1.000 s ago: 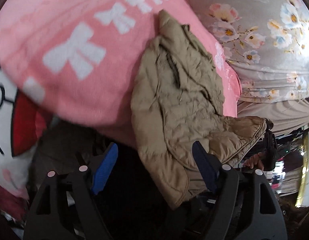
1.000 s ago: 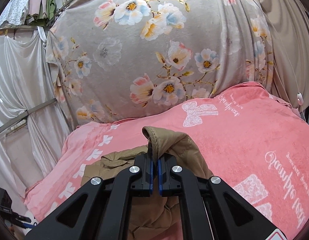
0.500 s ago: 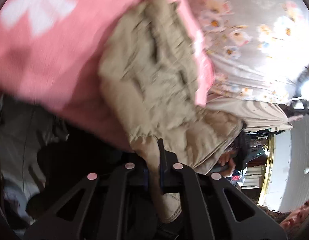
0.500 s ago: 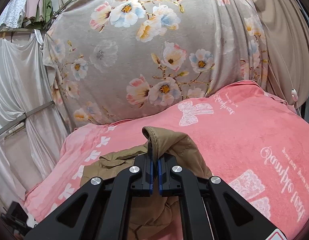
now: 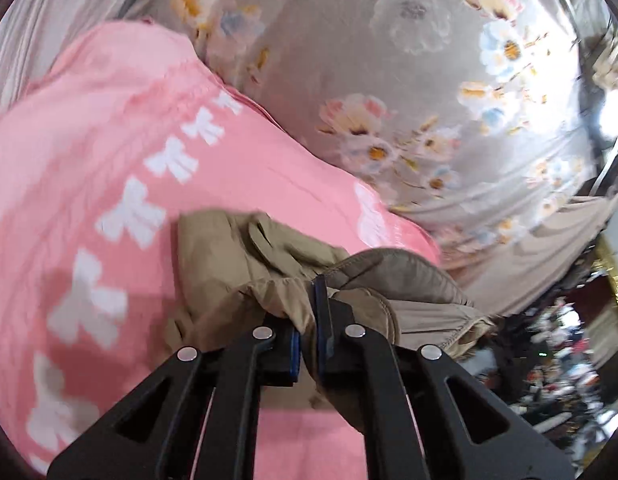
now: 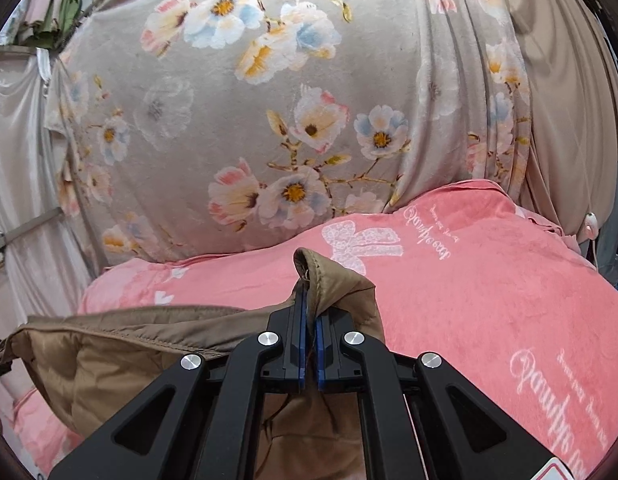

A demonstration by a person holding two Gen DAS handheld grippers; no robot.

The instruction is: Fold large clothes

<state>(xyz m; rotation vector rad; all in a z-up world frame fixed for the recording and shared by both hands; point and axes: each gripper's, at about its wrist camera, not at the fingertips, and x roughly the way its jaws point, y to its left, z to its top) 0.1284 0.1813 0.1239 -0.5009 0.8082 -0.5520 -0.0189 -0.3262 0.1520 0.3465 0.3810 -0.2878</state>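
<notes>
1. A tan padded jacket (image 5: 245, 264) is seen lying on a pink blanket (image 5: 109, 152) printed with white bows, part of it lifted clear of the surface

2. The left gripper (image 5: 307, 336) is clenched on a gathered fold of the jacket, the fabric being pinched between the blue pads and bunched up above them

3. To the right of that grip, in the left wrist view, a rounded quilted section of the garment is draped past the blanket's edge, with a stitched hem showing below it

4. The right gripper (image 6: 309, 344) is likewise clamped on the jacket (image 6: 109, 356), a stitched edge being held so that it stands up in a small peak above the fingertips

5. In the right wrist view the rest of the garment is spread out to the left, with a seamed edge stretched taut and the quilted lining exposed beneath it

6. A grey floral curtain (image 6: 269, 100) is hung just behind the blanket (image 6: 489, 280), and plain pale drapes are seen at the left

7. A blurred, cluttered area is visible at the lower right of the left wrist view; its contents cannot be made out
</notes>
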